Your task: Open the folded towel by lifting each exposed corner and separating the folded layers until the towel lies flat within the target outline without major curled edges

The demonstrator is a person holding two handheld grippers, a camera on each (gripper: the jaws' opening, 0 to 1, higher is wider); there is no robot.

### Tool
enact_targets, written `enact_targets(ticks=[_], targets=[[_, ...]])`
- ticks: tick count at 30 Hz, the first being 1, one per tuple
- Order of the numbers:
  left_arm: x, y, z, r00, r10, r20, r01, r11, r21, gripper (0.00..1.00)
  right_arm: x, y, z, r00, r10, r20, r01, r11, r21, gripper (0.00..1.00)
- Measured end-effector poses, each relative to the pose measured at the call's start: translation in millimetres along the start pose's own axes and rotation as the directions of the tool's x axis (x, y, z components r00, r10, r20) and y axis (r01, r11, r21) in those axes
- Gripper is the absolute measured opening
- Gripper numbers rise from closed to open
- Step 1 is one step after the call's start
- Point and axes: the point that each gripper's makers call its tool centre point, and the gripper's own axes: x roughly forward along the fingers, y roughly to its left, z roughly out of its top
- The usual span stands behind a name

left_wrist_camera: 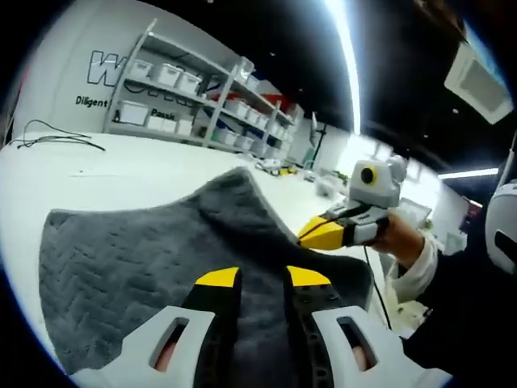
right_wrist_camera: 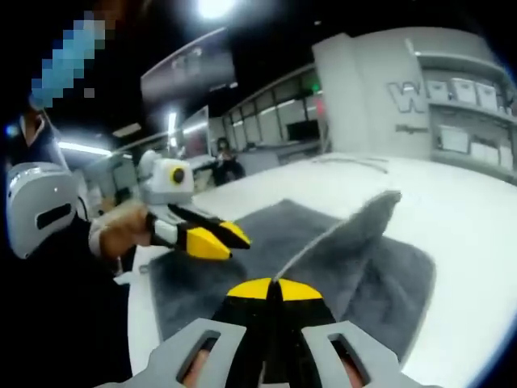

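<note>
The towel (right_wrist_camera: 367, 267) edge is pinched by the closed right gripper (right_wrist_camera: 275, 284); the parted left gripper (left_wrist_camera: 263, 276) hovers above; the fold should be drawn outward, low, toward the table (left_wrist_camera: 121, 174) edge.

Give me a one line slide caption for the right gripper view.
Right gripper pinches the grey towel and lifts a fold off the white table while the left gripper hovers open alongside.

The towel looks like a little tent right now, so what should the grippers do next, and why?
Probably the right gripper should carry its pinched edge outward and lower it onto the white table. Its jaws are shut on the grey towel, holding a layer up in a peaked ridge, so the towel isn't flat yet. The left gripper hovers open above the cloth, which sits low there.
</note>
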Motion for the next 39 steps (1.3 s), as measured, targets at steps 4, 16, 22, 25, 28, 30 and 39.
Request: enact_targets(ticks=[4,16,22,25,28,30,39], targets=[[8.2,-3.9,-1.0,1.0,-0.011,-0.009,0.011,1.0,-0.017,0.2,5.7,6.3,-3.3,1.0,0.016,-0.008,-0.016,1.0,-0.007,0.0],[17.9,-5.4,-5.1,1.0,-0.025,-0.016,0.023,0.995,-0.101,0.2,24.0,23.5,-14.1,0.997,0.052,-0.057,-0.055,0.996,-0.067,0.0],[20.1,-4.5,-6.9,1.0,-0.021,-0.02,0.018,0.992,-0.125,0.2,30.8,30.4,-19.5,0.995,0.056,-0.086,-0.065,0.992,-0.105,0.0],[21.7,-1.8,-10.1,0.999,-0.011,-0.031,0.007,0.991,-0.134,0.2,33.4,32.2,-20.5,0.994,0.05,-0.097,-0.062,0.99,-0.127,0.0],[21.8,-0.4,-13.1,0.999,-0.004,-0.039,-0.002,0.989,-0.145,0.2,36.9,36.9,-22.5,0.993,0.046,-0.11,-0.064,0.984,-0.166,0.0],[21.5,1.2,-14.2,0.999,0.005,-0.041,-0.011,0.989,-0.15,0.17,39.1,39.7,-23.4,0.992,0.044,-0.116,-0.066,0.98,-0.19,0.0],[8.6,12.1,-23.0,0.996,0.038,-0.082,-0.049,0.988,-0.146,0.06,42.4,47.6,-25.4,0.992,0.054,-0.113,-0.081,0.965,-0.248,0.02]])
